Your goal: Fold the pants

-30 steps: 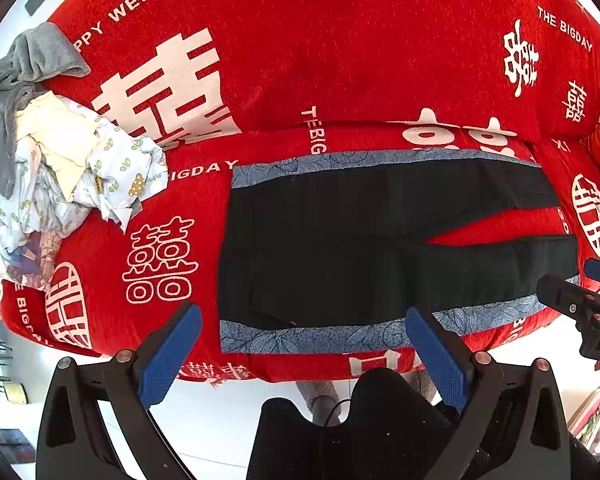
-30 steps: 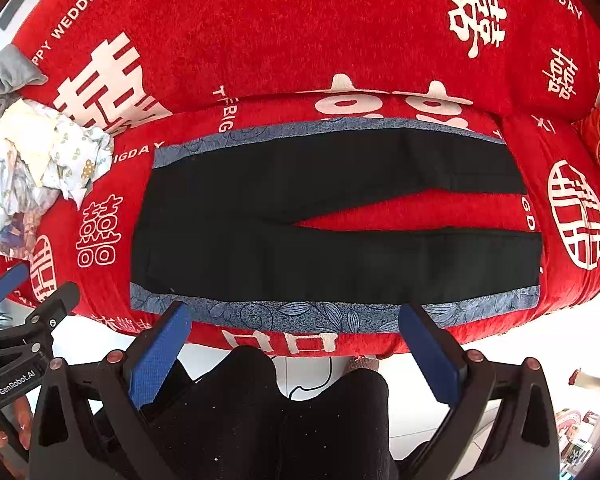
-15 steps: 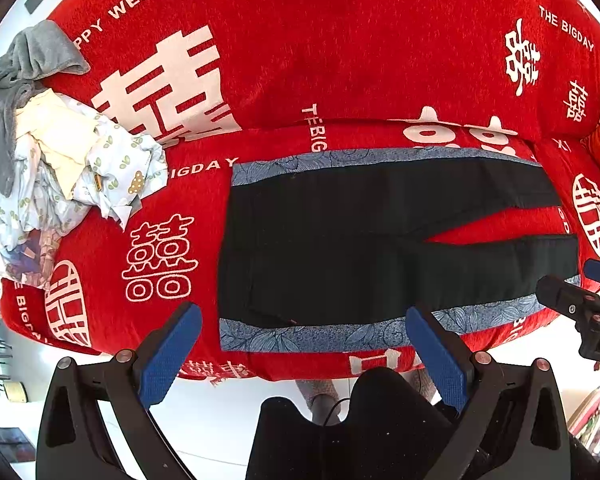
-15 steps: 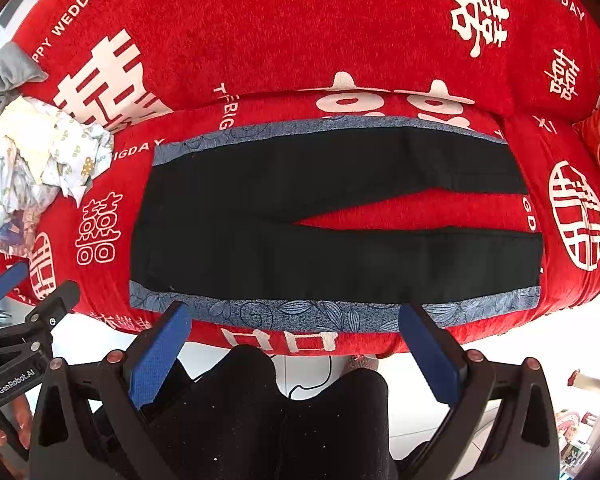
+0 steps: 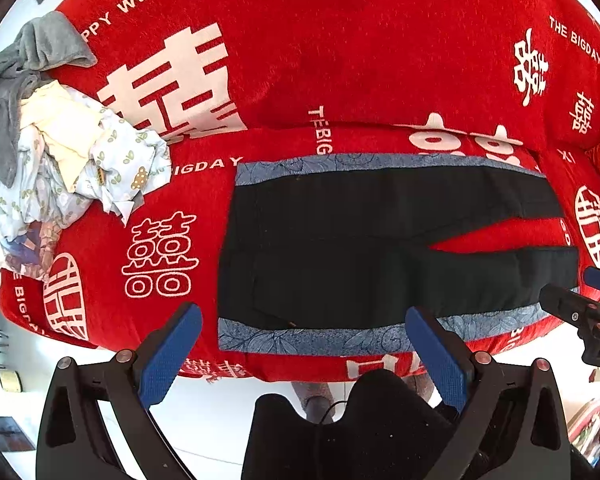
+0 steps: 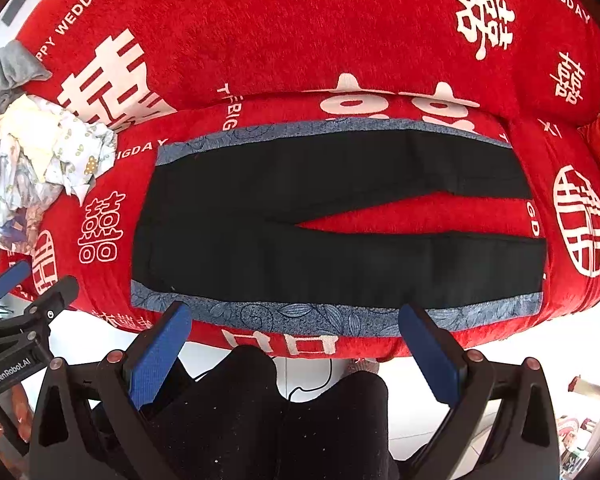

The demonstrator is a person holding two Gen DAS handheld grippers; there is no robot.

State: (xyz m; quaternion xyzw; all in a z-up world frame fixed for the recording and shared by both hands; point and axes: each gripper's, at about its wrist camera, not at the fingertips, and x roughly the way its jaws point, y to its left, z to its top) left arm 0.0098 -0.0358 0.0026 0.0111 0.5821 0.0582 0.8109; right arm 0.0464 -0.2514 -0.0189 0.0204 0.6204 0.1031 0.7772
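Note:
Black pants (image 5: 340, 248) lie flat on a blue patterned mat (image 5: 300, 340) on the red sofa seat, waistband at the left, both legs spread to the right with a red gap between them. They also show in the right wrist view (image 6: 300, 216). My left gripper (image 5: 304, 344) is open and empty, hovering in front of the sofa's front edge near the waist end. My right gripper (image 6: 296, 336) is open and empty, in front of the near leg. Neither touches the pants.
A pile of loose clothes (image 5: 60, 152), grey, cream and pale blue, lies on the sofa's left end. The red sofa back (image 5: 340, 60) rises behind. White floor (image 5: 204, 420) and the person's dark-clothed legs (image 6: 268, 420) are below the grippers.

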